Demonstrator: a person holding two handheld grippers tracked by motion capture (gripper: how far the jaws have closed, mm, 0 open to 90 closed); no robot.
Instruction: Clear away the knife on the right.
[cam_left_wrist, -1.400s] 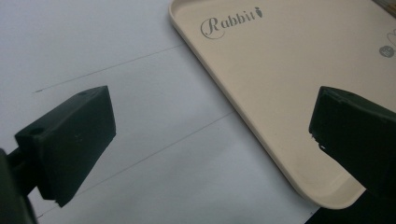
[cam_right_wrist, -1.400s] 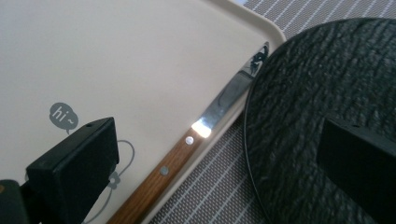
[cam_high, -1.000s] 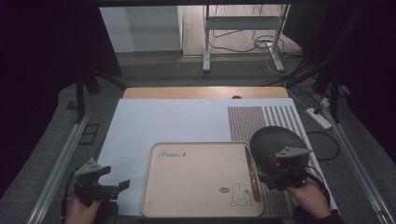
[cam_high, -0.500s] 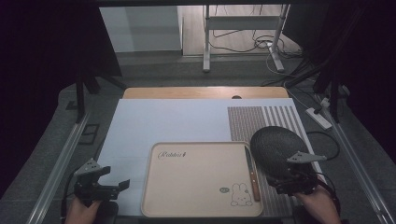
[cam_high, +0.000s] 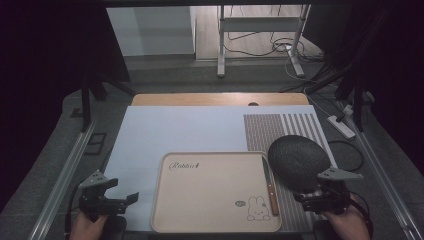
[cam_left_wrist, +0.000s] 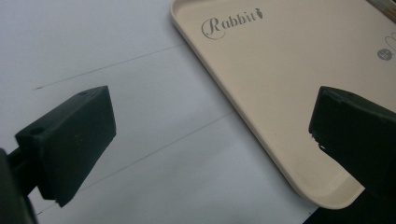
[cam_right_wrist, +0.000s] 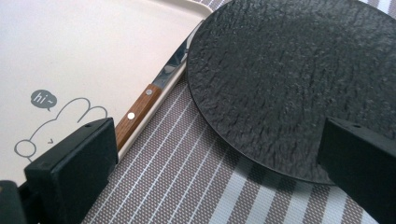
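Waiting with jaws spread and nothing held, the left tongs (cam_high: 107, 199) and right tongs (cam_high: 327, 195) are seen flanking a cream tray (cam_high: 200, 200) on the desk (cam_high: 190, 130), where the knife (cam_high: 270, 185), beside a black plate (cam_high: 298, 162), is judged best gripped squarely by its wooden handle.

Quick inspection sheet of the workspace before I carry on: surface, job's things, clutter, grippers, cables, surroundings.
Surface: white sheet over a wooden table; striped placemat at the right.
Job's things: beige tray with rabbit print, bare inside; wood-handled knife along the tray's right edge; dark textured plate on the placemat, right of the knife.
Clutter: nothing seen.
Grippers: left gripper open, holding nothing, left of the tray; right gripper open, holding nothing, at the plate's near edge.
Cables: loose cables on the floor beyond the table; power strip at the right.
Surroundings: metal stand legs behind; dark curtains at the sides.
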